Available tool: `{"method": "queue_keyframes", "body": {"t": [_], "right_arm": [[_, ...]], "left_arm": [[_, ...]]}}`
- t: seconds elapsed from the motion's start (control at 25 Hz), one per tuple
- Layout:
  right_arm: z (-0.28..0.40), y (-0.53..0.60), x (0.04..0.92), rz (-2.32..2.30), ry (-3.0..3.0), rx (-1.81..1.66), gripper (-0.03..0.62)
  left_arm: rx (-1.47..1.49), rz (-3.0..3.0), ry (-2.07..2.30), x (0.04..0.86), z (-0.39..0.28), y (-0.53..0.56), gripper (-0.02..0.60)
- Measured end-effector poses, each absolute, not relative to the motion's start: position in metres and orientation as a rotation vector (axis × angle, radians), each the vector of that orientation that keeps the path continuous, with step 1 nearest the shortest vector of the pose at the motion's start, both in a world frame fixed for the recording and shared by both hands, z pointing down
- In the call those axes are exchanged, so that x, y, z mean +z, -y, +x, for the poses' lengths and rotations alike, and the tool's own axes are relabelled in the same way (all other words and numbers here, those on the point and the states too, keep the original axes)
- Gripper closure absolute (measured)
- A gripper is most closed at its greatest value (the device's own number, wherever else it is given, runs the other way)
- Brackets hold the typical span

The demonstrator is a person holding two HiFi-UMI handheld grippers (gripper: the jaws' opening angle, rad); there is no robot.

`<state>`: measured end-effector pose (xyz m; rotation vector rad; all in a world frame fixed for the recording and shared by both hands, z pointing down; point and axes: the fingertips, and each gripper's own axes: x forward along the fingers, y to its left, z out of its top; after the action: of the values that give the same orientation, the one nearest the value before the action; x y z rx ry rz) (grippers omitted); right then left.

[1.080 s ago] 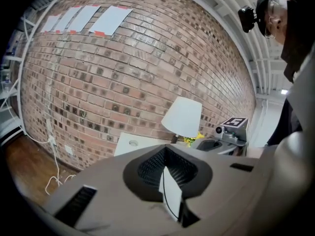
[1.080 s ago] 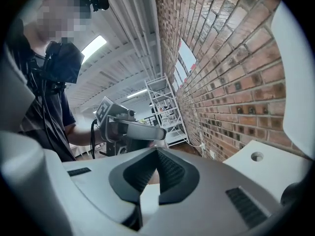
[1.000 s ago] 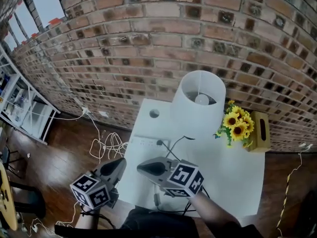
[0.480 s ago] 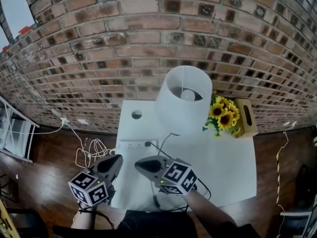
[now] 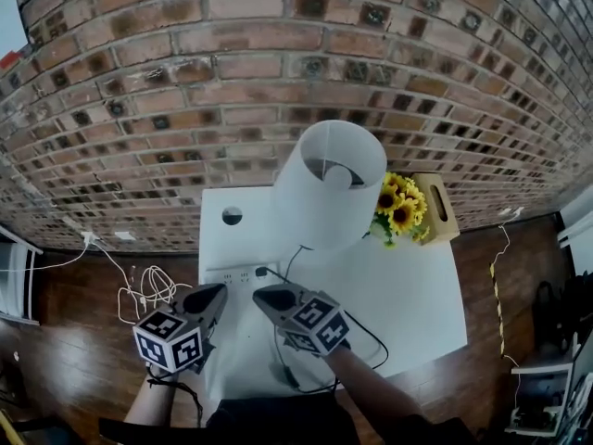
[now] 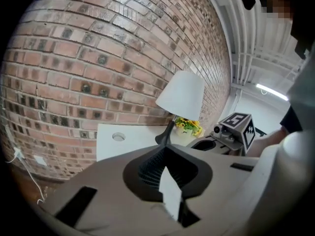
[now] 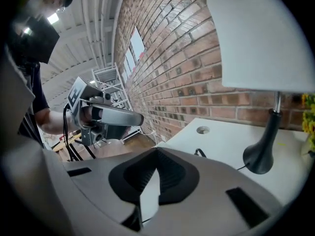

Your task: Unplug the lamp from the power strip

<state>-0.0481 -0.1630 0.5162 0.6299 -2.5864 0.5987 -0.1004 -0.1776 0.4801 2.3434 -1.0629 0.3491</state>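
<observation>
Not yet unplugged: noted black plug point(image 5: 262, 271) apparently seated in power strip point(image 5: 232, 274) at 8 o'clock from lamp point(image 5: 329, 188), found left gripper point(image 5: 219, 291) and right gripper point(image 5: 258, 294) both closed tight on nothing, hovering just 6 o'clock of strip; left to open, grip plug, pull free

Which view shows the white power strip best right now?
Head view: the white power strip lies unobstructed on the white table, black plug in it. Both gripper views hide the strip behind their own jaws.
</observation>
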Motion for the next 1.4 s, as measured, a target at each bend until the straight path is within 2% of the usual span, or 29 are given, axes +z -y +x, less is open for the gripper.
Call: {"method": "queue_keyframes", "body": {"t": [0.2,0.28,0.64,0.8,0.84,0.96,1.4], "right_arm": [[-0.047,0.174,0.538,0.685,2.515,0.606,0.602],[-0.046,0.176,0.545,0.698,2.490,0.614,0.574],[-0.043,0.193,0.567,0.788,2.419,0.613,0.555],[-0.043,0.197,0.578,0.819,2.400,0.631,0.465],[-0.042,0.198,0.581,0.828,2.391,0.632,0.424],[-0.039,0.201,0.585,0.846,2.367,0.622,0.399],[-0.038,0.228,0.586,0.990,2.364,0.605,0.398]], "left_arm": [[0.382,2.317,1.014,0.503,-0.095,0.184,0.563],[0.392,2.300,1.000,0.513,-0.093,0.188,0.563],[0.469,2.276,0.979,0.539,-0.091,0.204,0.563],[0.508,2.271,0.962,0.553,-0.087,0.206,0.563],[0.517,2.268,0.957,0.556,-0.086,0.206,0.563],[0.523,2.239,0.943,0.566,-0.086,0.206,0.563],[0.616,2.224,0.929,0.591,-0.081,0.208,0.563]]}}
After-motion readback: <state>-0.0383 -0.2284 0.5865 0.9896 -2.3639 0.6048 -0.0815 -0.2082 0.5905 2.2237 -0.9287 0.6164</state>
